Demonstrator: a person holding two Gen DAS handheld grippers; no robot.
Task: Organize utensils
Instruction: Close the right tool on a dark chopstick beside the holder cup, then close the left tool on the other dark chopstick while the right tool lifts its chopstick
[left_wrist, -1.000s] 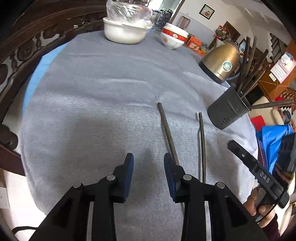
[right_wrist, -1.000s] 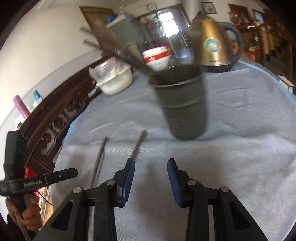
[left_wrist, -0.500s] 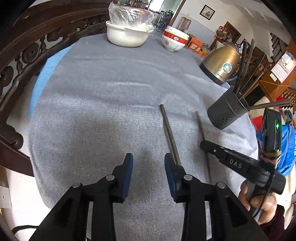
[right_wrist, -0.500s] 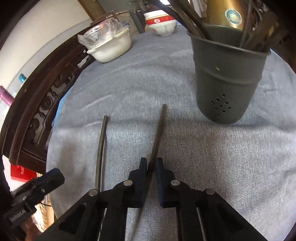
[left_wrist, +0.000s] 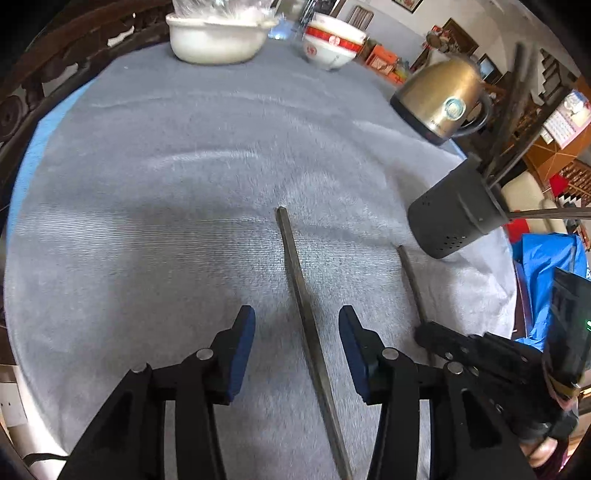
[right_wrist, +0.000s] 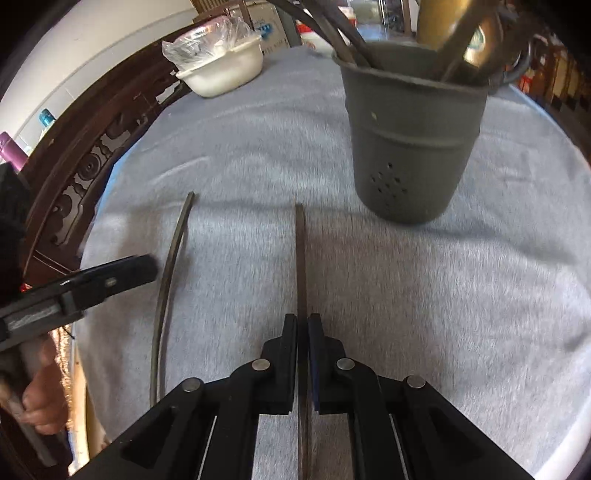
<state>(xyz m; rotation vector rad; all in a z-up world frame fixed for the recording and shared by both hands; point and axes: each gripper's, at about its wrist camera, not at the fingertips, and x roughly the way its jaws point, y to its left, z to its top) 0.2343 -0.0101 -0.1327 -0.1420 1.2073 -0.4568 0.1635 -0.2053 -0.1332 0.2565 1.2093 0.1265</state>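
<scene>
Two dark chopsticks lie on the grey tablecloth. In the left wrist view my left gripper (left_wrist: 295, 325) is open and straddles one chopstick (left_wrist: 295, 266) without gripping it. The second chopstick (left_wrist: 412, 284) lies to its right, and my right gripper (left_wrist: 424, 330) is shut on it. In the right wrist view my right gripper (right_wrist: 303, 325) is shut on that chopstick (right_wrist: 300, 258); the other chopstick (right_wrist: 173, 251) lies to the left, beside my left gripper's finger (right_wrist: 110, 278). A dark grey perforated utensil holder (right_wrist: 410, 140) with several chopsticks stands just beyond; it also shows in the left wrist view (left_wrist: 454, 218).
A white bowl covered in plastic (left_wrist: 218, 37) and a red-rimmed bowl (left_wrist: 332, 44) stand at the far side. A gold kettle (left_wrist: 439, 99) stands behind the holder. A carved dark wooden chair back (right_wrist: 92, 170) borders the table's left edge.
My right gripper came down, closed on the right chopstick and lined up with it. My left gripper moved right, so the left chopstick now lies between its open fingers.
</scene>
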